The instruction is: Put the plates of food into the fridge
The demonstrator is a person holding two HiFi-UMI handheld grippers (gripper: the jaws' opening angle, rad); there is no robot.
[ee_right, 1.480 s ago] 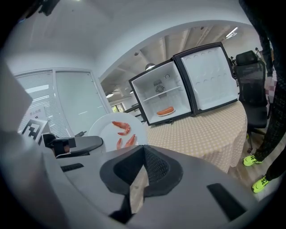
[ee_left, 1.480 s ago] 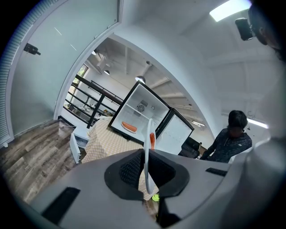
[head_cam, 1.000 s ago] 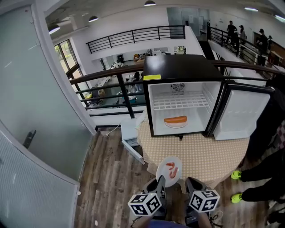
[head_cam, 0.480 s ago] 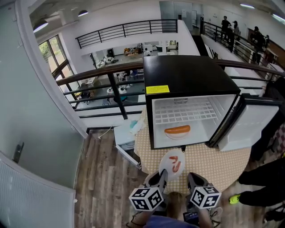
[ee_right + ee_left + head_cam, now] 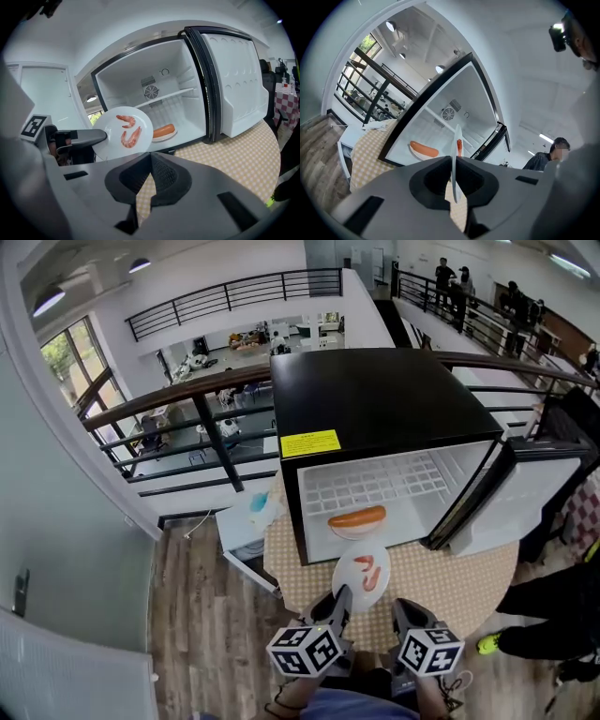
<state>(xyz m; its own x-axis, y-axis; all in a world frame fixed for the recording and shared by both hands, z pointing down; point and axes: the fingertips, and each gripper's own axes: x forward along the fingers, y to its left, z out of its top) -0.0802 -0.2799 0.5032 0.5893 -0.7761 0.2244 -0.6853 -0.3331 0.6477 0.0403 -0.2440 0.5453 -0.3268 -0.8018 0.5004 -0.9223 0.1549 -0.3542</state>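
Observation:
A white plate of shrimp (image 5: 363,575) hangs over the checkered table's near edge, just before the open black fridge (image 5: 375,409). My left gripper (image 5: 341,600) is shut on the plate's near rim. In the left gripper view the plate (image 5: 456,154) stands edge-on between the jaws. In the right gripper view the same plate (image 5: 123,132) shows face-on, with the left gripper (image 5: 79,137) beside it. My right gripper (image 5: 400,607) is shut, holds nothing, and sits to the right of the plate. A second plate with a sausage (image 5: 356,518) lies on the fridge floor.
The fridge door (image 5: 525,488) stands open to the right. The round table (image 5: 459,573) carries the fridge. A person's legs and bright shoes (image 5: 553,610) are at the right. A white cabinet (image 5: 246,526) stands left of the table, before a railing (image 5: 187,395).
Both grippers and the shrimp plate have moved forward toward the fridge opening, which now looms larger and nearer. The plate stays in the left gripper's hold.

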